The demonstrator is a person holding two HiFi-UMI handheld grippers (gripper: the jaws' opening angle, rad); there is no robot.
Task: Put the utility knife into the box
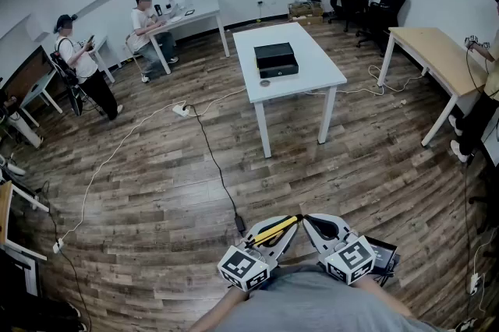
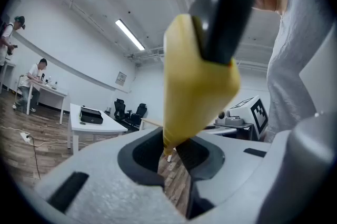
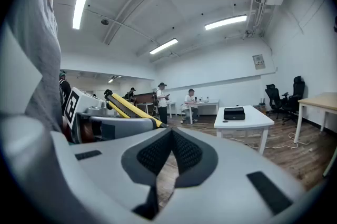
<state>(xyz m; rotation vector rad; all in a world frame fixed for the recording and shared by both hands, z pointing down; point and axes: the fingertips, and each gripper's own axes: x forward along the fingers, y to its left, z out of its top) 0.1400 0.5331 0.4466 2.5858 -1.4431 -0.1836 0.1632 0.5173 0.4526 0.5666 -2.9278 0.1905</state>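
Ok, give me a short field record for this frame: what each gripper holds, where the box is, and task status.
left gripper: shut on the yellow and black utility knife
right gripper: shut, nothing between its jaws
box: black, on the white table across the room, well away from both grippers
task status: knife not yet in the box

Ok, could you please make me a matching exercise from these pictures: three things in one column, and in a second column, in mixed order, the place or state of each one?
Things:
1. utility knife
2. black box
3. right hand-held gripper

Places or states:
A. shut, with nothing between its jaws
B. lies on the white table
C. clamped in the left hand-held gripper

Right pairs: 1-C, 2-B, 3-A.
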